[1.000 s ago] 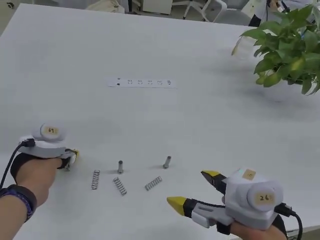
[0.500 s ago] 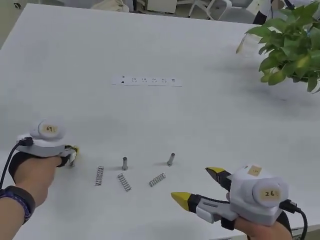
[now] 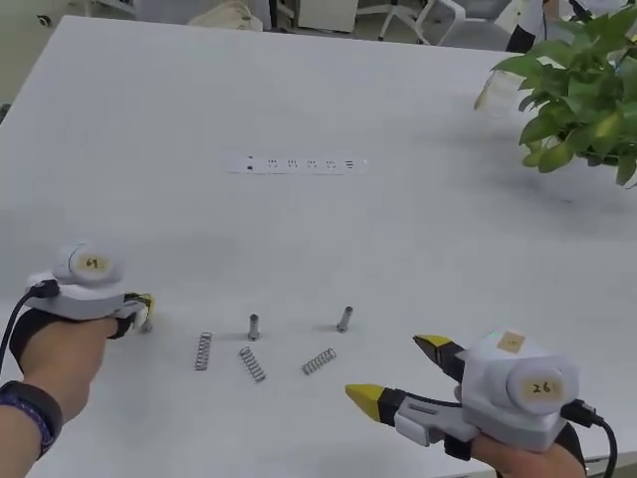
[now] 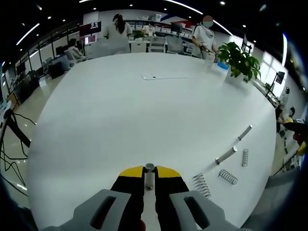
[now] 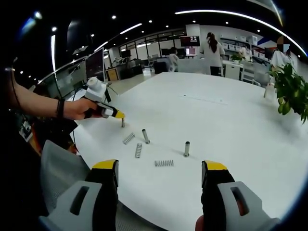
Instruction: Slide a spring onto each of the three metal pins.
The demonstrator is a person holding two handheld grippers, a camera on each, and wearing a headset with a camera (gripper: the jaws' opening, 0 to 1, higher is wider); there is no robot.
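Observation:
My left gripper rests at the table's left, shut on a short metal pin held upright against the table top. Two more pins stand free to its right. Three springs lie loose on the table just in front of those pins. My right gripper hovers open at the near right, a short way from the nearest spring, with nothing between its yellow-tipped fingers.
A white power strip lies flat at the middle of the white table. A potted green plant stands at the far right. The table's front edge runs just below my right gripper.
The head camera has drifted a little, which shifts the whole picture. The grippers, pins and springs keep their places relative to one another.

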